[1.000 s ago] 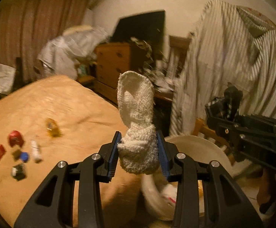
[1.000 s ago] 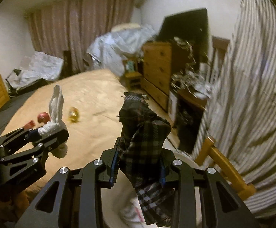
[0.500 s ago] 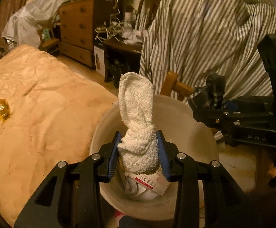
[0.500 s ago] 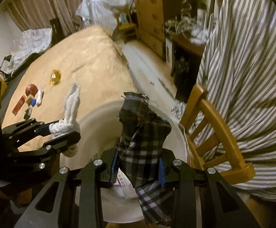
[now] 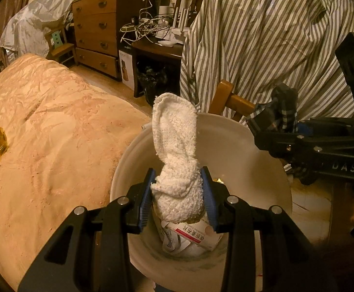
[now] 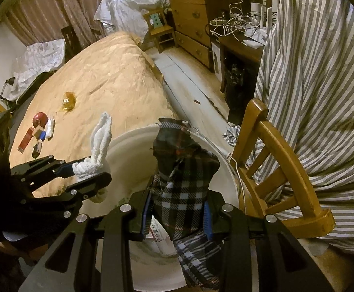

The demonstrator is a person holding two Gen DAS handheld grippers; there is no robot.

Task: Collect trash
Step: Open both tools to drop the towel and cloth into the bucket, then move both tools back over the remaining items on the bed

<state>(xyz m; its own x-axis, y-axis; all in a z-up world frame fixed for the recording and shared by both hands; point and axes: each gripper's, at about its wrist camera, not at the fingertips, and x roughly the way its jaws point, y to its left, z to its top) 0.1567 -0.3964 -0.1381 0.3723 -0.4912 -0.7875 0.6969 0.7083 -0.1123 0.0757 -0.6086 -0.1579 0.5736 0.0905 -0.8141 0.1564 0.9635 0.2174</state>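
The white bucket (image 5: 269, 160) sat directly below both sets of tongs, its mouth open toward them, and a crumpled carton with red print (image 5: 196, 237) lay at its bottom with other paper scraps. The left gripper (image 5: 178, 189) hung over the bucket's near side, its blue-padded jaws clamped on a white terry cloth (image 5: 177, 160); the cloth's looped end stood up past the fingertips, while its lower end bulged beneath them. The right gripper (image 6: 177, 213) hung over the same bucket, just to the right of the left one, with its jaws closed on a dark plaid cloth (image 6: 184, 177). That cloth rose in a peak beyond the tips and trailed a loose tail down toward the handle side.

To the left of both tongs spread the tan bedcover (image 5: 55, 131), touching the bucket's rim. Further left on it lay more litter: a yellow wrapper (image 6: 69, 101), a red round object (image 6: 39, 119), a red packet (image 6: 26, 138), and some small white and blue pieces (image 6: 46, 130) clustered beside them. To the right of the right gripper, close against the bucket, stood a wooden chair (image 6: 281, 165) draped in striped fabric (image 6: 322, 77). Ahead of the tongs, well beyond the bucket, stood a wooden dresser (image 5: 96, 29) and a dark table (image 5: 152, 48) covered in tangled cables.
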